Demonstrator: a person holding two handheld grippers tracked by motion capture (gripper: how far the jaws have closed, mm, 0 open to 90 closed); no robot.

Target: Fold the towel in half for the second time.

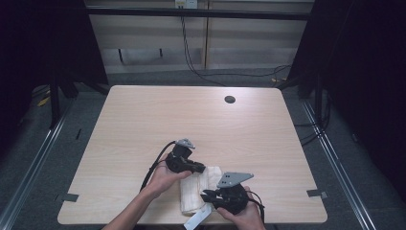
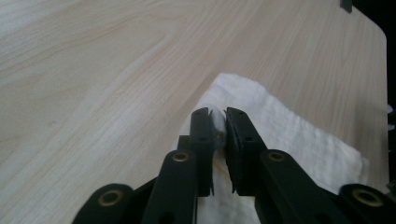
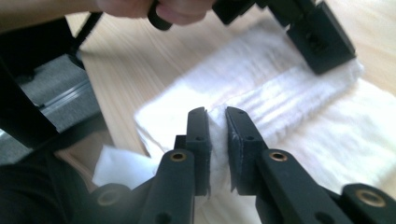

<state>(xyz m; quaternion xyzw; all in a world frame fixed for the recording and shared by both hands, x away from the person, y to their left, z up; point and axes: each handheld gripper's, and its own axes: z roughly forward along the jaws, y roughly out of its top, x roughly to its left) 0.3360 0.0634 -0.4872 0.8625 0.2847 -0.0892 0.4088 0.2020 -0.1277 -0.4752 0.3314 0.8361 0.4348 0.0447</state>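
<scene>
cream-white ribbed towel, pale wood-grain table, black left hand-held gripper, grey carpet floor.

High view dim, surroundings dark; gripper views bright, backgrounds softly blurred.

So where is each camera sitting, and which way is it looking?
High view: above the person's side, looking forward and down at the table; forearms, hands, left hand-held gripper, right hand-held gripper show.
Left gripper view: rides the left hand-held gripper, looking along its jaws, shut on the white towel.
Right gripper view: rides the right hand-held gripper, jaws pinching the towel's edge; the other hand shows at top.
All three share the towel.
</scene>
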